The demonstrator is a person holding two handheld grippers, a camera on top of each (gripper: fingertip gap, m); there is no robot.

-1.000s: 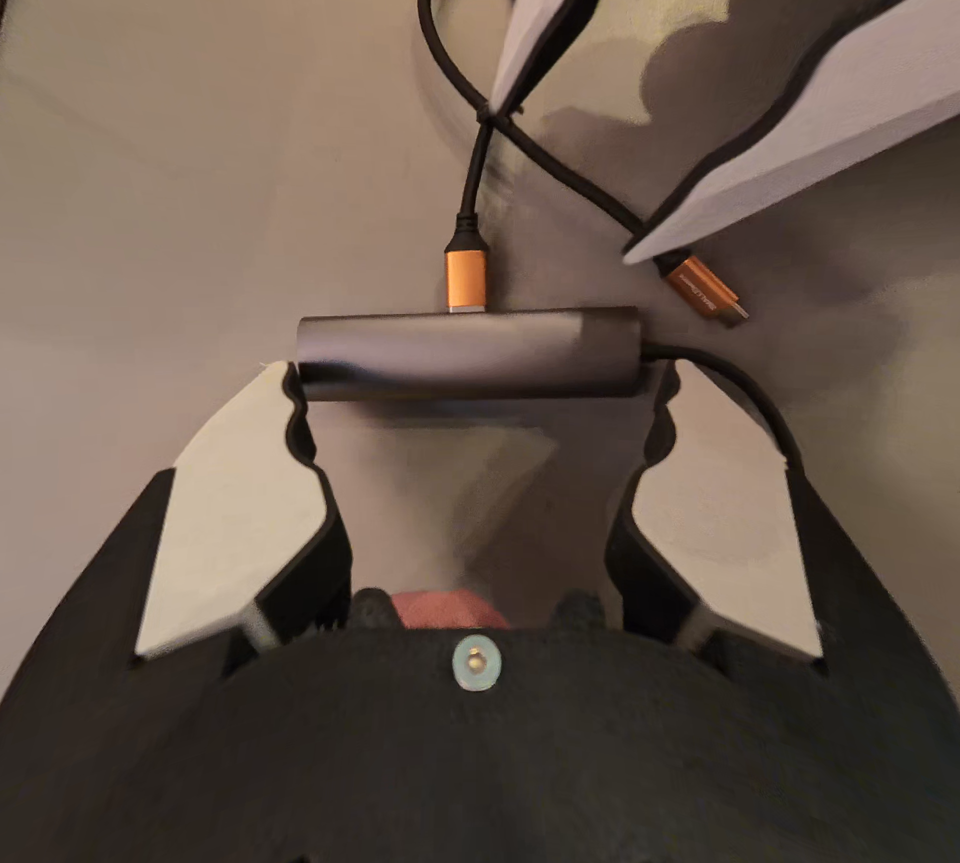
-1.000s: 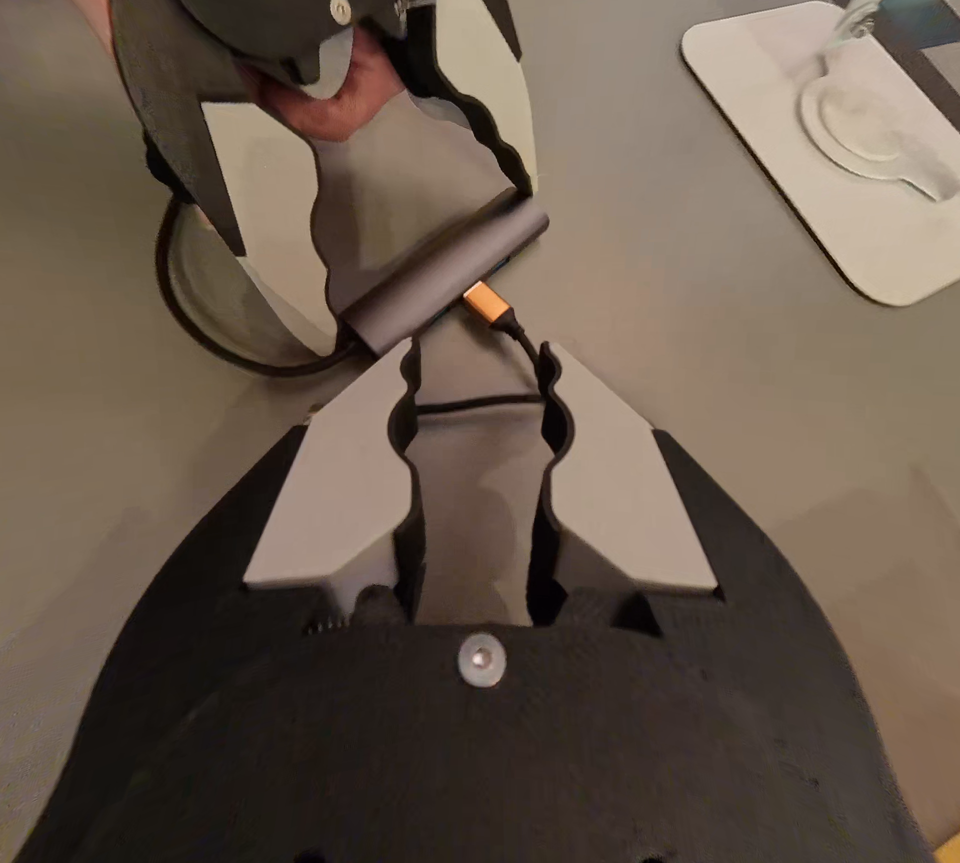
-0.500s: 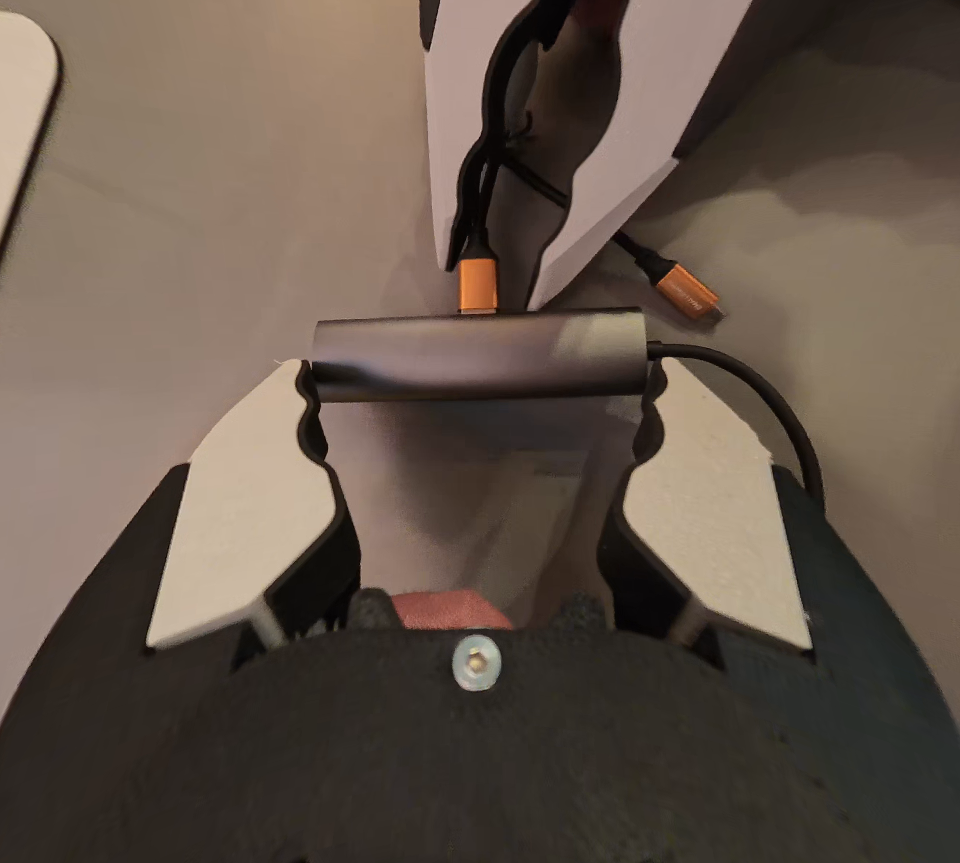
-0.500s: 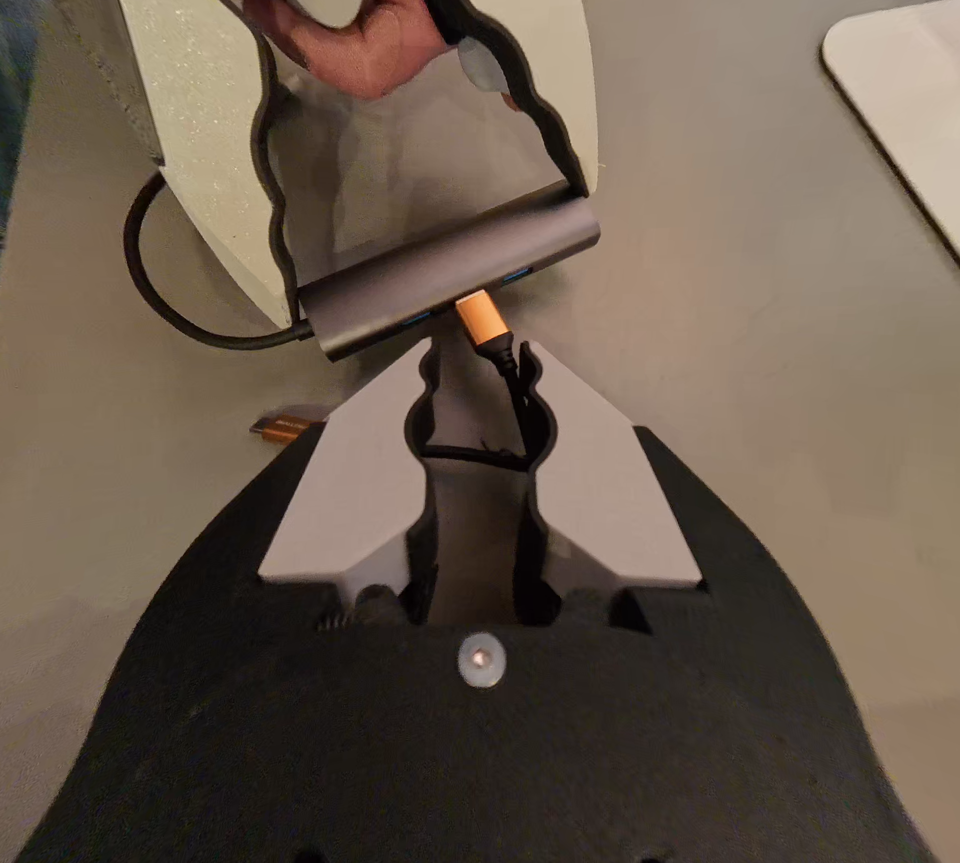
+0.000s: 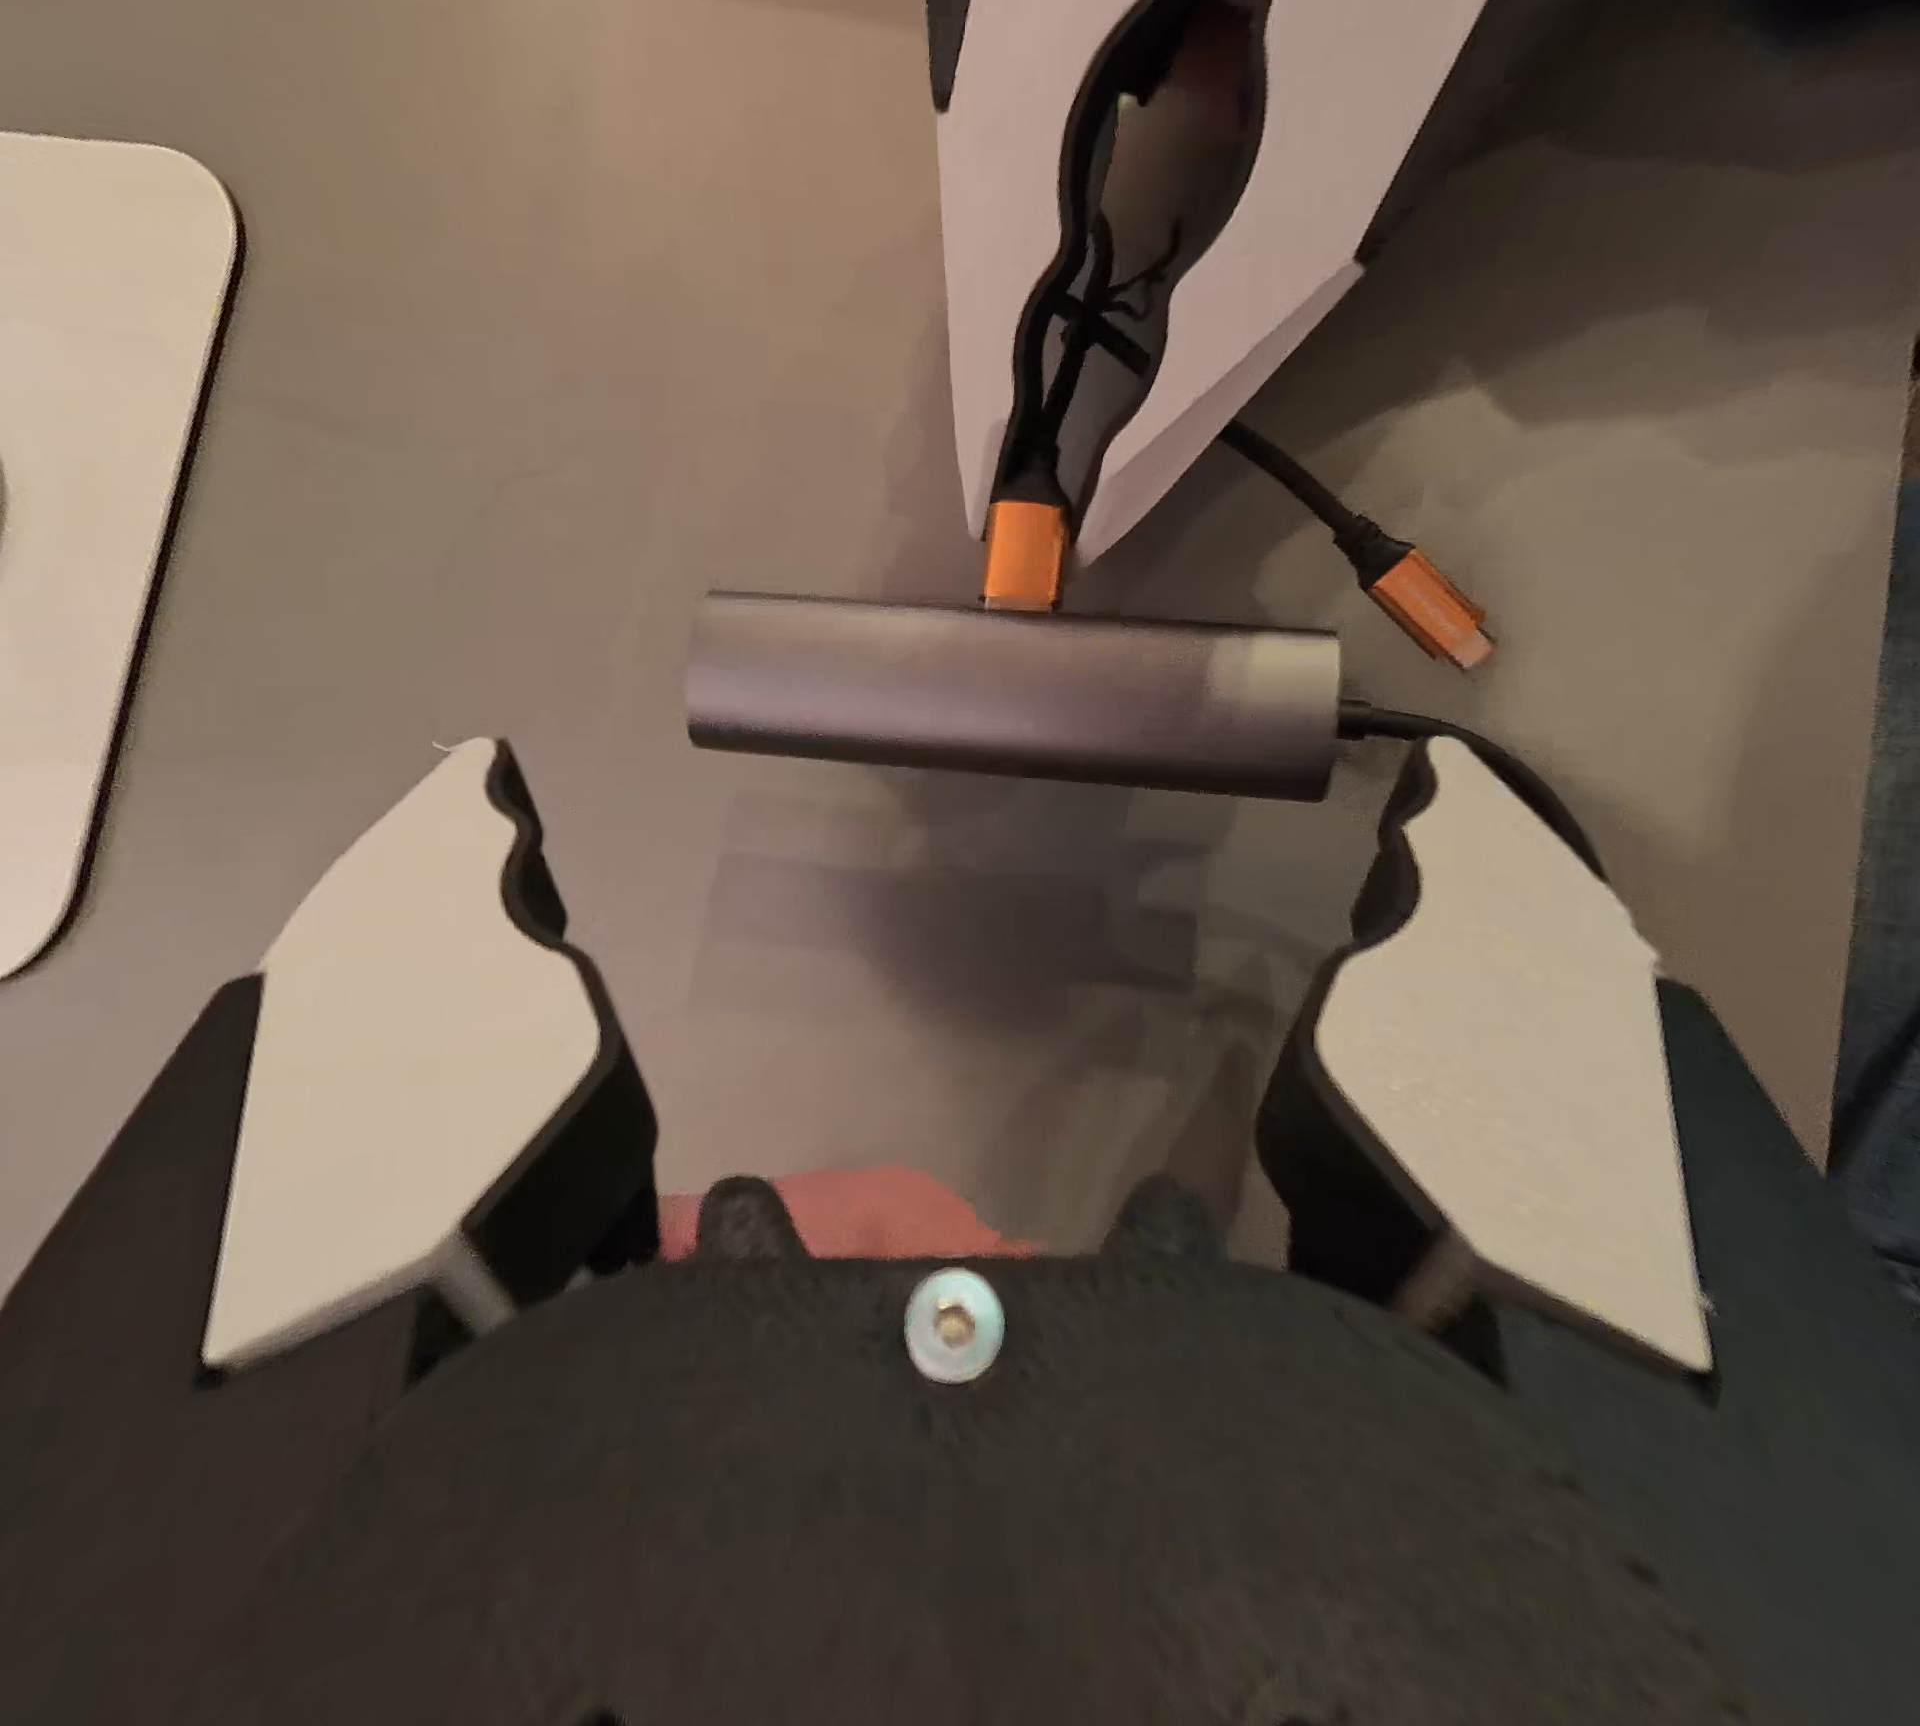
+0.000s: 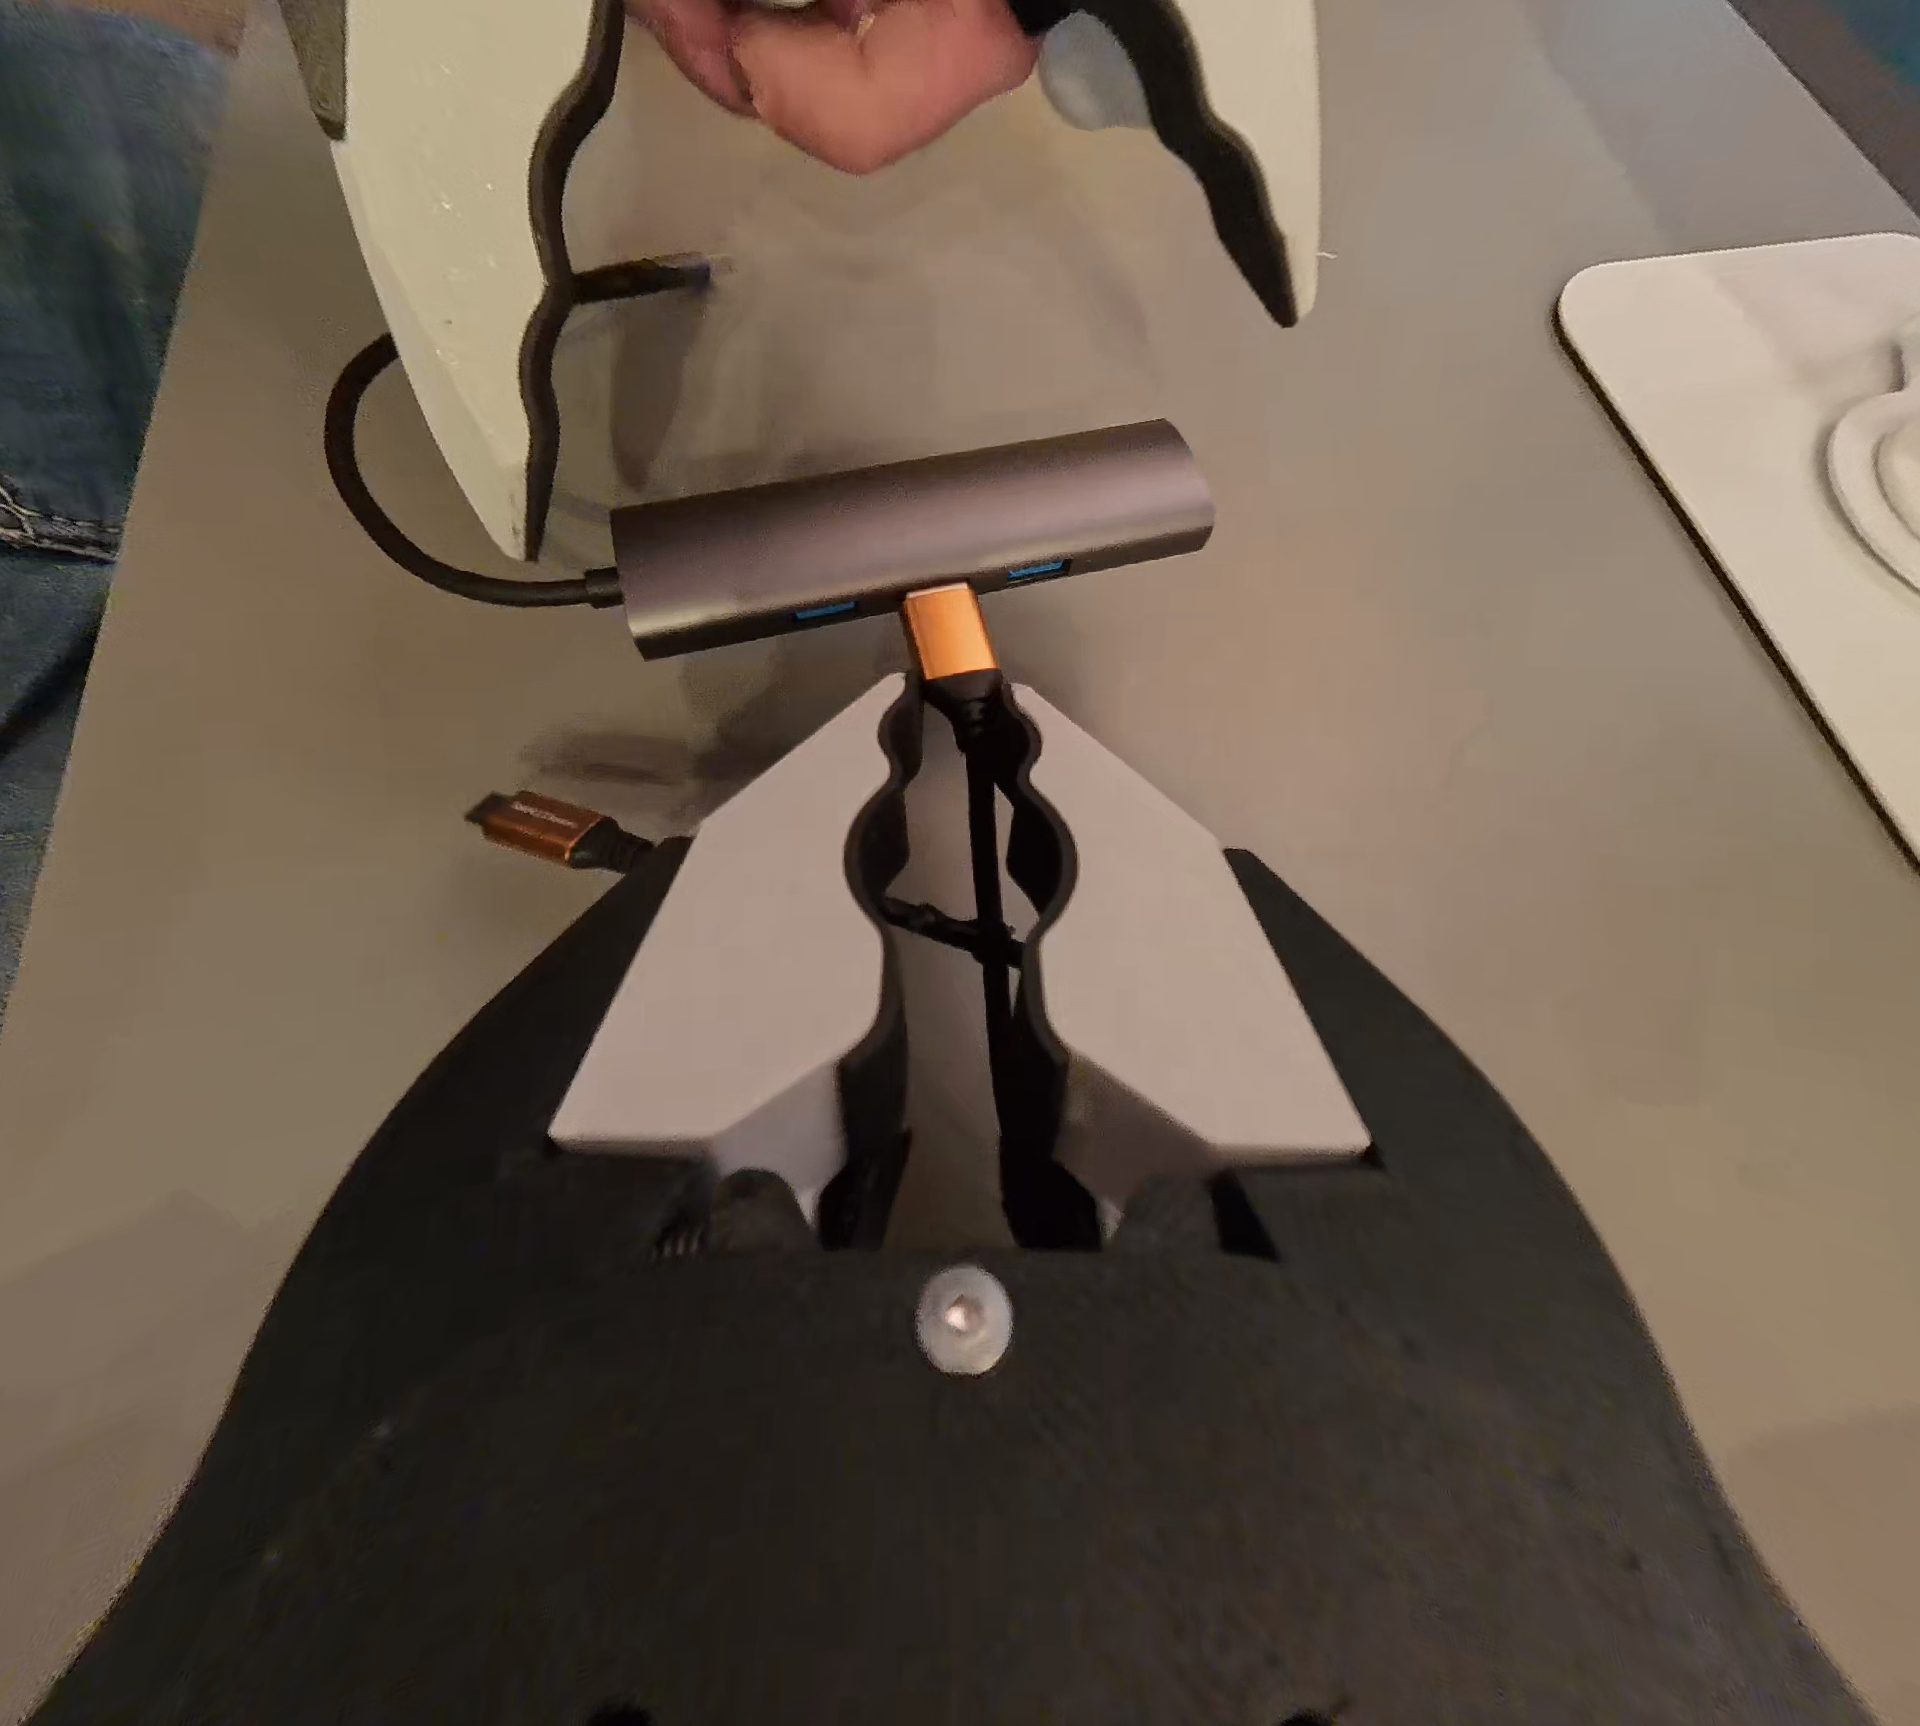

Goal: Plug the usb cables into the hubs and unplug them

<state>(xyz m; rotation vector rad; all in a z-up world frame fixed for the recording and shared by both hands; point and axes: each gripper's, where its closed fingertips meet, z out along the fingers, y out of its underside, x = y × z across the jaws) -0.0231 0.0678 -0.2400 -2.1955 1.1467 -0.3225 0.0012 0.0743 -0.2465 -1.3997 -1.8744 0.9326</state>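
1. My left gripper [image 5: 961, 762] – jaws spread wide, off the grey hub [image 5: 1013, 697] on the table [image 5: 520, 326].
2. My right gripper [image 6: 951, 689] – jaws pinching the black cable [image 6: 985, 845] behind its orange plug [image 6: 948, 635], seated in the hub.

**Grey surface and what lies on it**

The matte grey surface [image 6: 1403, 741] carries a dark grey USB hub [image 6: 904, 533], lying flat, with its black lead [image 6: 353, 471] curling away from one end. Near the hub lies a loose orange-sleeved plug [image 6: 545, 826] on a black braided cable. Well apart, at the edge, sits a white rounded-corner base plate [image 6: 1725, 429].
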